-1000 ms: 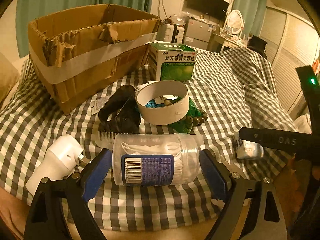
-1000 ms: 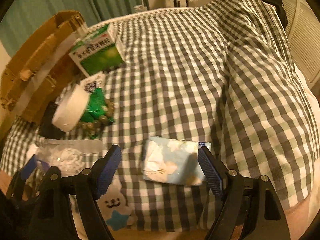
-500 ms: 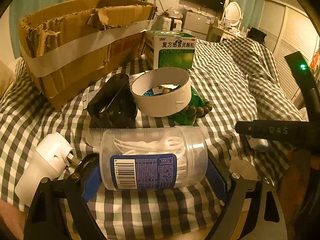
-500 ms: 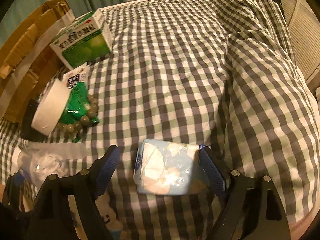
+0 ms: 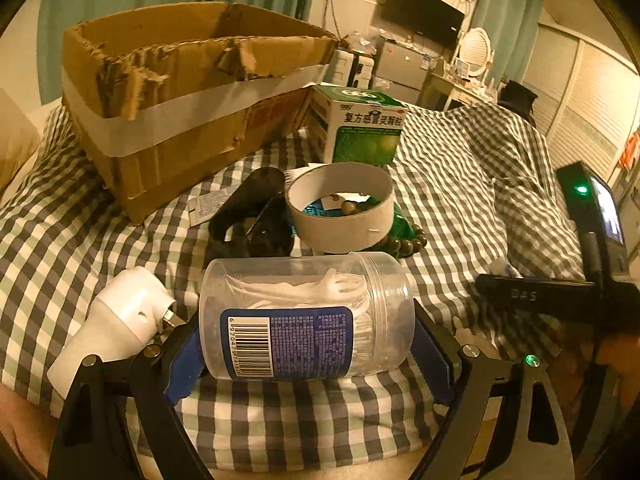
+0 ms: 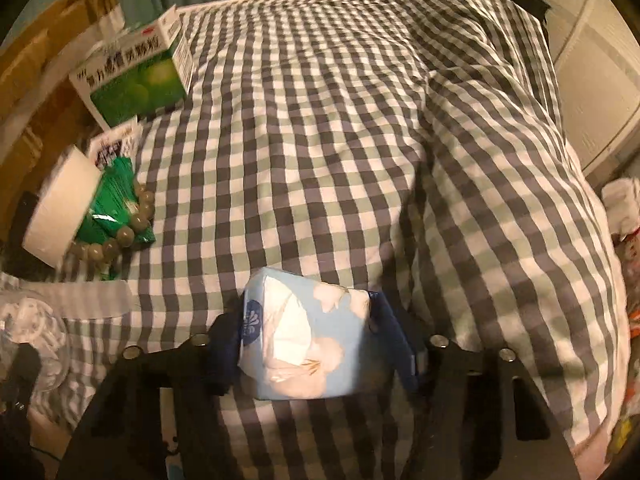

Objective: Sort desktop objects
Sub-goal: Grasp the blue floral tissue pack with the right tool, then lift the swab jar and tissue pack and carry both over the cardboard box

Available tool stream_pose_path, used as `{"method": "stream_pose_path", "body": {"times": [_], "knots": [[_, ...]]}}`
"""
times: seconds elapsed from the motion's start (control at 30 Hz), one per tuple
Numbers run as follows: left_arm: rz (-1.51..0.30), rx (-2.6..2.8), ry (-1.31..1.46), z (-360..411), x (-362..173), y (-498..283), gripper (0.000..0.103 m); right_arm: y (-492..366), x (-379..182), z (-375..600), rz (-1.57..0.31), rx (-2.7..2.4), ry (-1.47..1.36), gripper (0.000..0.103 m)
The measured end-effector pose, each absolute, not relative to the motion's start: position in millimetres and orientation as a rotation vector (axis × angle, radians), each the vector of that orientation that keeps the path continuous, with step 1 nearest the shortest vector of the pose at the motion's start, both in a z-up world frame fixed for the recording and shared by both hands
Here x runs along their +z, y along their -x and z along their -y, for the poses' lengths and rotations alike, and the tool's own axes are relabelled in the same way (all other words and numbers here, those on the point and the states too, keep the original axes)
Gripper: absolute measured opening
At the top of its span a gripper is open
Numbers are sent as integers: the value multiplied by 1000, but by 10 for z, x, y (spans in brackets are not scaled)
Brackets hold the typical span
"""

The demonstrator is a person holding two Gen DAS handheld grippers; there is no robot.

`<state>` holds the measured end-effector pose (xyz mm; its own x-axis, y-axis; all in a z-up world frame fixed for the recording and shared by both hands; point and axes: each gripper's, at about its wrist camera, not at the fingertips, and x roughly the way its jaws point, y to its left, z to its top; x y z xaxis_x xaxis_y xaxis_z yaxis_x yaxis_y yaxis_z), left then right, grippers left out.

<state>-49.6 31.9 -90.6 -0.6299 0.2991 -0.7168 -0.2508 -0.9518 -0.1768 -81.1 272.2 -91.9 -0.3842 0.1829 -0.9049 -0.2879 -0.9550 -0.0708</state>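
Observation:
My left gripper (image 5: 306,344) is shut on a clear plastic jar (image 5: 306,316) of white floss picks with a blue label, held sideways just above the checked bedspread. My right gripper (image 6: 310,350) is shut on a pale blue tissue pack (image 6: 304,344), squeezed between the blue pads near the bed's front edge. Ahead of the left gripper lie a white tape roll (image 5: 340,212), a black case (image 5: 250,216), a bead bracelet (image 5: 404,244) and a green medicine box (image 5: 360,130). The torn cardboard box (image 5: 180,96) stands at the back left.
A white plastic device (image 5: 116,320) lies left of the jar. A green packet (image 6: 116,204) lies under the tape roll and beads. The bedspread (image 6: 360,120) rises in folds to the right. The right gripper's body (image 5: 560,296) shows at the left view's right edge.
Both grippers closed: the left on the floss pick jar, the right on the tissue pack, which is now squeezed. Both have lifted slightly and the views shifted closer.

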Motion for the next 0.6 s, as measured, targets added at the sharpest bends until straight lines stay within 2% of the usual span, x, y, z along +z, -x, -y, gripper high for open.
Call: {"method": "stream_pose_path", "body": {"times": [0.37,0.43,0.6], "knots": [[64,2596,1110,-339,-853,470,90,585,-672,-2837,-520,2572,1496,39],[72,2595,1106,-333,-843,467,90,564,-648,-2805,-532,2596,1497,36],[95,2602,1110,-302,-831,473,90,535,-601,-2709,-504,2648,1495,35]]}}
